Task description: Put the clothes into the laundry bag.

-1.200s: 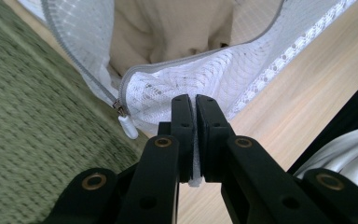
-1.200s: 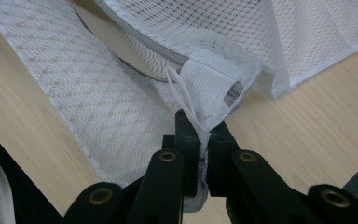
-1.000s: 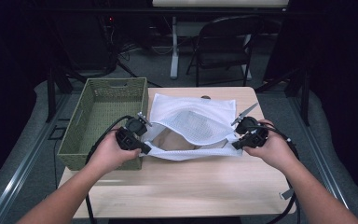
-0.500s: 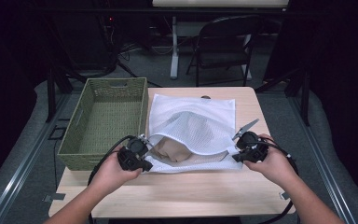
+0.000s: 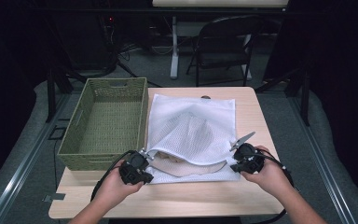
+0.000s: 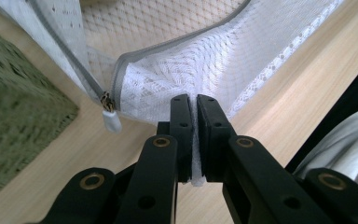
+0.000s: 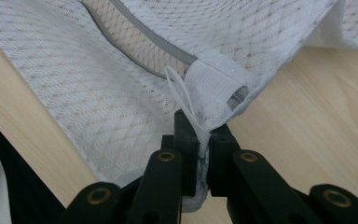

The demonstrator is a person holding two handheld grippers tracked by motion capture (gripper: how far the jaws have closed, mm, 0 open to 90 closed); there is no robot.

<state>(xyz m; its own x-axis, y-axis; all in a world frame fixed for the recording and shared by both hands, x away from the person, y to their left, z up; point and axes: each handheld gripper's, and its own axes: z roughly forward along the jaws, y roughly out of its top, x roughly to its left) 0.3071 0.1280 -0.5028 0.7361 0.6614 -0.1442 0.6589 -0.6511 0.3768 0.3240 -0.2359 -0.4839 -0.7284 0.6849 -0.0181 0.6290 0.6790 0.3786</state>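
Mesh bag point(image 5: 193, 135) flat on counter point(image 5: 251, 196), centre. Basket point(image 5: 106, 122) on counter at 9 o'clock of bag, edges just beside each other. Left claw point(image 5: 144, 156) at bag's 7 o'clock corner, clamped on fabric; zipper pull point(image 6: 110, 120) just beside it. Right claw point(image 5: 237, 154) at bag's 4 o'clock corner, clamped on fabric. Chair point(image 5: 223, 44) on floor at 12 o'clock, behind counter.

Left gripper point(image 5: 142, 161): low at the mesh bag's point(image 5: 196, 130) near left corner, jaws clamped on its fabric.
Right gripper point(image 5: 238, 156): at the bag's near right corner, jaws pinched on its edge.
Forearms: reaching in from the near side.
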